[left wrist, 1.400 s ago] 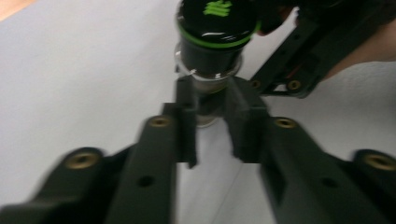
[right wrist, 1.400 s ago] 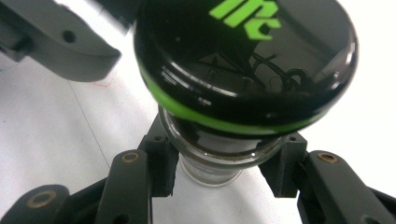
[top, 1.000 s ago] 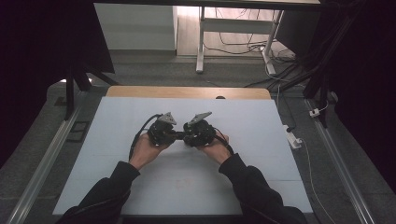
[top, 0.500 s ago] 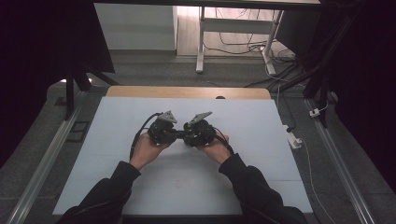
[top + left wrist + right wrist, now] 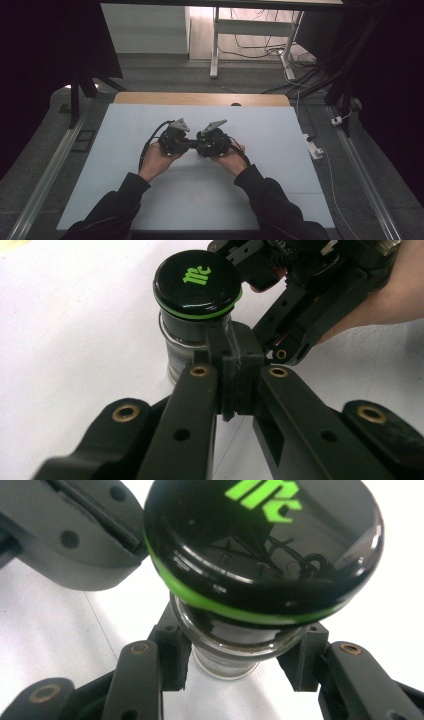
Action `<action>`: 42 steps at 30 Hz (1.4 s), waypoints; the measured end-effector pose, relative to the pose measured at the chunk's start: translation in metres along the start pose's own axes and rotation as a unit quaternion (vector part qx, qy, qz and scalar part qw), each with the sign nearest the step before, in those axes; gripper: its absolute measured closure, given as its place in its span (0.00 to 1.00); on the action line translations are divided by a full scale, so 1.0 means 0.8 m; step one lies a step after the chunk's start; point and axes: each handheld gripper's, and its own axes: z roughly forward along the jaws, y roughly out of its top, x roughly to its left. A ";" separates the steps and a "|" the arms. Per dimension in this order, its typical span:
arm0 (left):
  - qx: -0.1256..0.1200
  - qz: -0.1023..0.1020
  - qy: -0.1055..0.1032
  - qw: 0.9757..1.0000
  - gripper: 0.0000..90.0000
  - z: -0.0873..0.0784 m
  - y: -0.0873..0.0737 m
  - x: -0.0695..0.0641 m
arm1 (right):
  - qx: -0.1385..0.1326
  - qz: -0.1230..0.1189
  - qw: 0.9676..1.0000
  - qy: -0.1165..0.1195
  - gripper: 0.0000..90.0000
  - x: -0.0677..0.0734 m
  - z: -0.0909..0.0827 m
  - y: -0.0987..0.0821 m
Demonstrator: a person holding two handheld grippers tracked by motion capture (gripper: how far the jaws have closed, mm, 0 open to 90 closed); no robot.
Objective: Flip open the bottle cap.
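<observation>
Glass jar (image 5: 235,645) with its black, green-ringed lid (image 5: 196,284) stood near the middle of the white worktop (image 5: 280,135), where we kept the right hand-held gripper (image 5: 240,655) clamped on its neck, seemingly to steady it, and the left hand-held gripper (image 5: 231,367) pressed together beside it.

A flat white table top (image 5: 280,165) with a wooden back edge holds one small glass jar with a black lid (image 5: 197,315)

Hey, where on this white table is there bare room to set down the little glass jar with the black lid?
The white table is bare along its far edge by the wooden strip, and at both sides. It is crowded mid-table, where left gripper and right gripper meet at the black-lidded glass jar.
</observation>
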 end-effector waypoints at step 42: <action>-0.054 -0.064 0.038 0.996 0.98 -0.016 0.012 0.041 | -0.003 -0.008 1.000 -0.004 0.58 0.001 0.001 -0.001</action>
